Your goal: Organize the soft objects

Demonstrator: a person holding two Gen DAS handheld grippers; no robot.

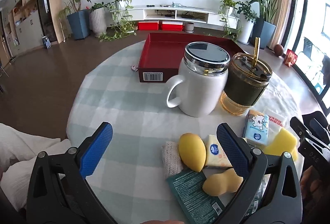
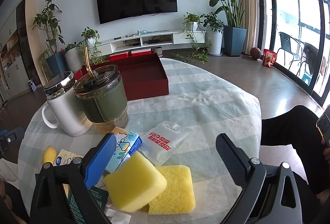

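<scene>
Soft items lie clustered on the checked tablecloth. In the left wrist view I see a yellow egg-shaped sponge (image 1: 191,151), a gourd-shaped beige sponge (image 1: 221,182), a knitted pad (image 1: 171,157), a yellow tissue pack (image 1: 216,153), a blue tissue pack (image 1: 256,128) and a green sachet (image 1: 193,195). My left gripper (image 1: 165,149) is open just above them, empty. In the right wrist view two yellow foam sponges (image 2: 136,182) (image 2: 175,191) overlap between the fingers of my right gripper (image 2: 167,158), which is open and touches nothing. A white sachet (image 2: 165,141) lies beyond. The red open box (image 1: 163,54) stands at the far side.
A white lidded mug (image 1: 200,87) and a green-sleeved glass tumbler (image 1: 245,83) with a straw stand between the soft items and the red box. A person's dark-clothed leg (image 2: 288,127) and a hand with a phone (image 2: 323,127) are at the right table edge.
</scene>
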